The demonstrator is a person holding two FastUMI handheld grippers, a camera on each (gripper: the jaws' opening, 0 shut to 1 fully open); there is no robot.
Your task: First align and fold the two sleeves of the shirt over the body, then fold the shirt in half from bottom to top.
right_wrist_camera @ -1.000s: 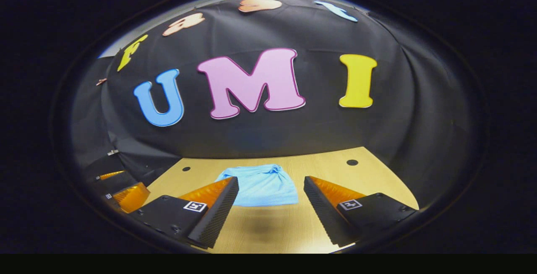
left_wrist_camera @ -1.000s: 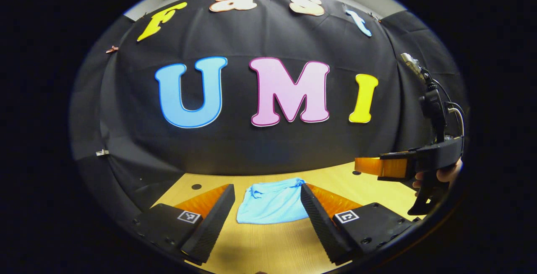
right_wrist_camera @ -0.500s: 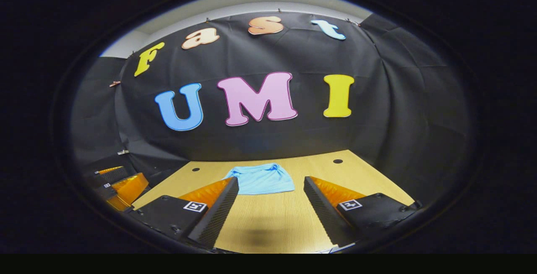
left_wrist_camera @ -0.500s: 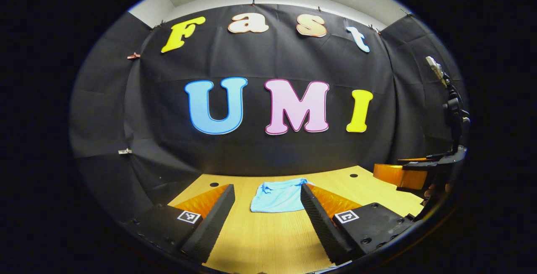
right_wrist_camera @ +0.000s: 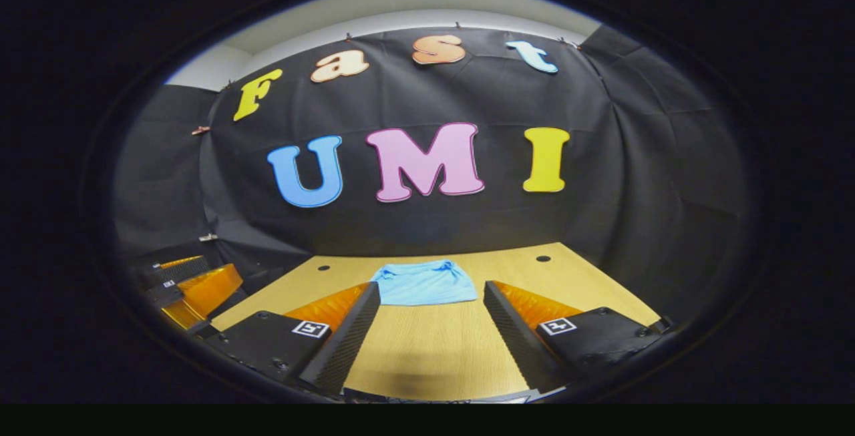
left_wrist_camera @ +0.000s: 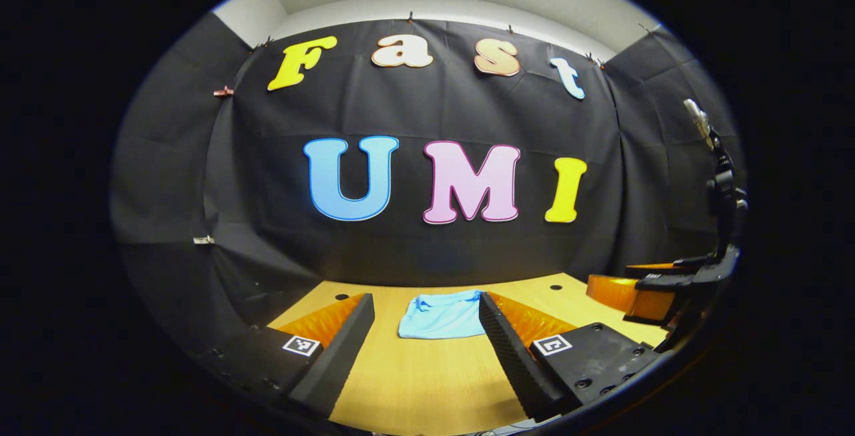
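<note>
The light blue shirt [left_wrist_camera: 441, 314] lies folded into a small flat rectangle on the wooden table [left_wrist_camera: 427, 382], toward its far edge. In the right gripper view the same shirt [right_wrist_camera: 424, 284] rests ahead, between the fingers' line of sight. My left gripper [left_wrist_camera: 425, 339] is open and holds nothing, well back from the shirt. My right gripper [right_wrist_camera: 431, 336] is open too, nothing between its fingers, also back from the cloth. The right gripper [left_wrist_camera: 658, 286] appears at the right edge of the left gripper view, and the left gripper [right_wrist_camera: 190, 286] at the left edge of the right gripper view.
Small dark holes [right_wrist_camera: 543, 258] mark the table near its far corners. The black cloth wall rises directly behind the table's far edge. Bare wood [right_wrist_camera: 434, 356] stretches between the grippers and the shirt.
Both grippers have drawn back and away from the shirt, which now looks smaller and farther off. The shirt itself has stayed folded in place.
</note>
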